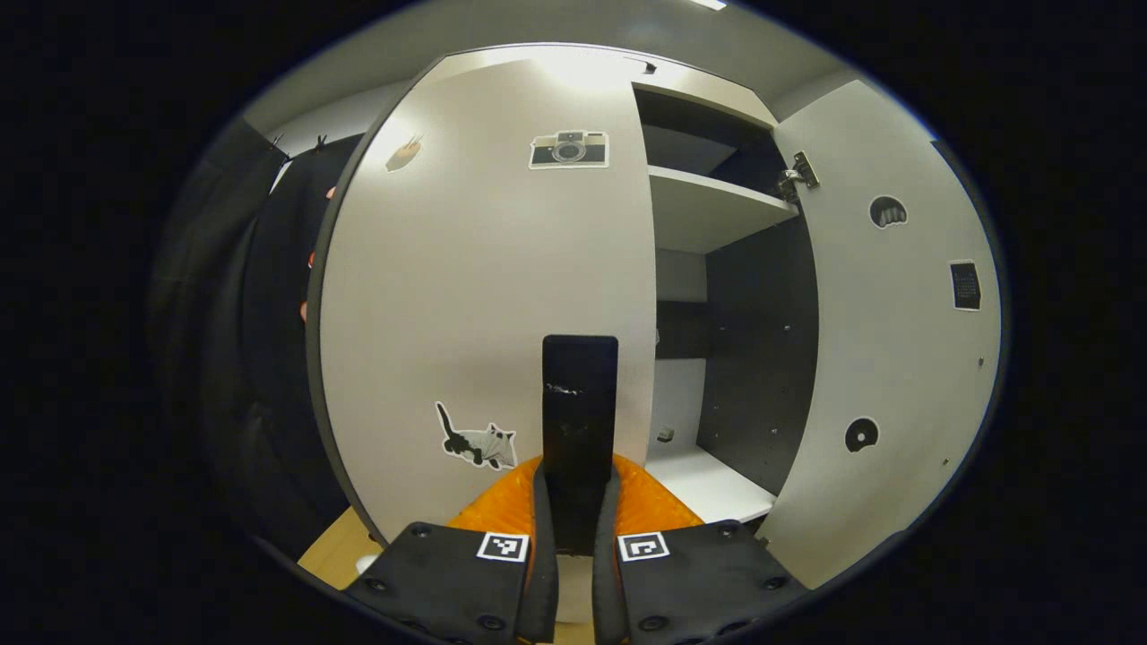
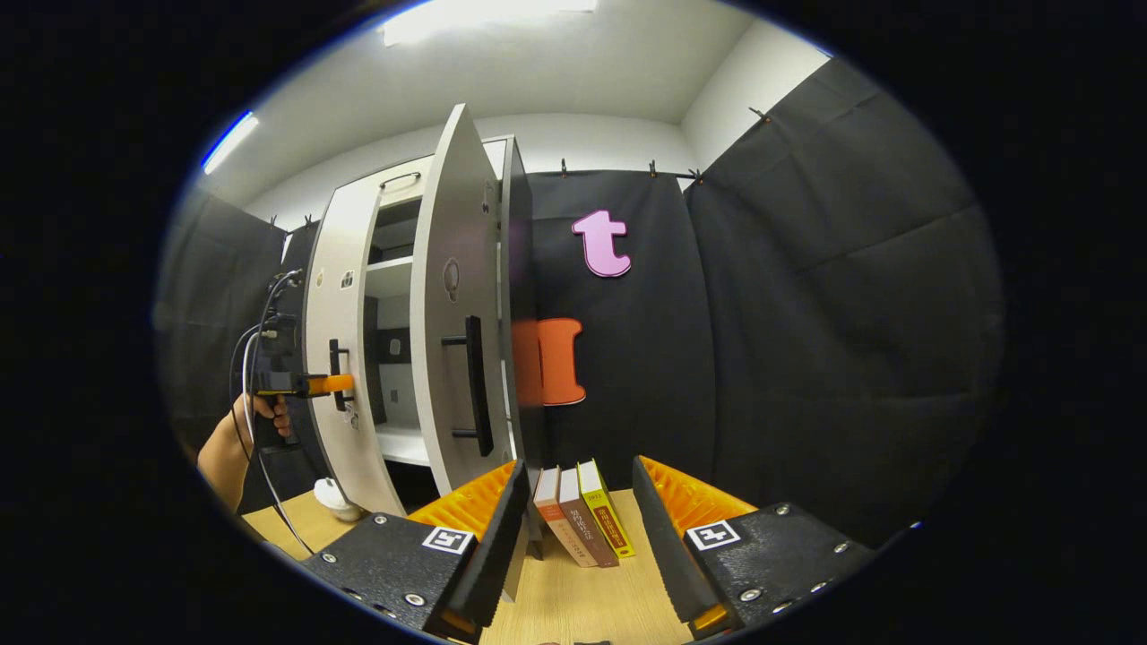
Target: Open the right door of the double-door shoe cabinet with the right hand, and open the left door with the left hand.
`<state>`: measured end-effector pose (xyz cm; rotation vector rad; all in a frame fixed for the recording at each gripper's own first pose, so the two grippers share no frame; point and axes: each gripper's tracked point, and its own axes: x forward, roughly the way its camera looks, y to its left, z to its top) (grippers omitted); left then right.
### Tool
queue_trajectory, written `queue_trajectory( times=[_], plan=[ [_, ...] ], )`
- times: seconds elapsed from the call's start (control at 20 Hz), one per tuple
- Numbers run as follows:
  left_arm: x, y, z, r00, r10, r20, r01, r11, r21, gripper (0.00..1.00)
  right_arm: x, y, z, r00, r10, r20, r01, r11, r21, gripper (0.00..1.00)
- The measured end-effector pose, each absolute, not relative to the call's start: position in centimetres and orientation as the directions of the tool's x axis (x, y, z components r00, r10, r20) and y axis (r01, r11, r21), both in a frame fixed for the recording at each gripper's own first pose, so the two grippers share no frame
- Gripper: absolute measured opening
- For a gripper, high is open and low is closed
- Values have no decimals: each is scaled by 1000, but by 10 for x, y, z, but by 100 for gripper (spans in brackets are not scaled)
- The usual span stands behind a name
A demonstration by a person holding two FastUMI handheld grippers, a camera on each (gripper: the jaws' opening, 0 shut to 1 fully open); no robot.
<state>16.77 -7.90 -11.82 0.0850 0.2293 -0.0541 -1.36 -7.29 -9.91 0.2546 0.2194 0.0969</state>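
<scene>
Left tongs (image 1: 578, 537) clamp the left door's (image 1: 484, 296) handle (image 1: 580, 403), door nearly closed. Right tongs (image 2: 573, 528) stand apart over the counter (image 2: 582, 600) near leaning books (image 2: 582, 515); the right door (image 2: 452, 305) is swung wide.

The right door (image 2: 452, 305) stands swung out with open air in front of its handle (image 2: 473, 383), while three leaning books (image 2: 582, 524) crowd the tabletop (image 2: 573, 600) just beside the cabinet's right corner.
</scene>
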Motion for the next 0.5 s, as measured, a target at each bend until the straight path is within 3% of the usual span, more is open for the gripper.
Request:
queue_trajectory(
  times=[0.45, 0.5],
  plan=[
    [146, -68, -117, 974, -70, -216, 89, 993, 78, 22, -24, -53, -92, 973, 160, -169, -113, 959, 260, 72],
    [145, -67, -117, 975, -71, -210, 90, 992, 84, 23, -23, -51, -91, 972, 164, -169, -117, 959, 258, 77]
  ],
)
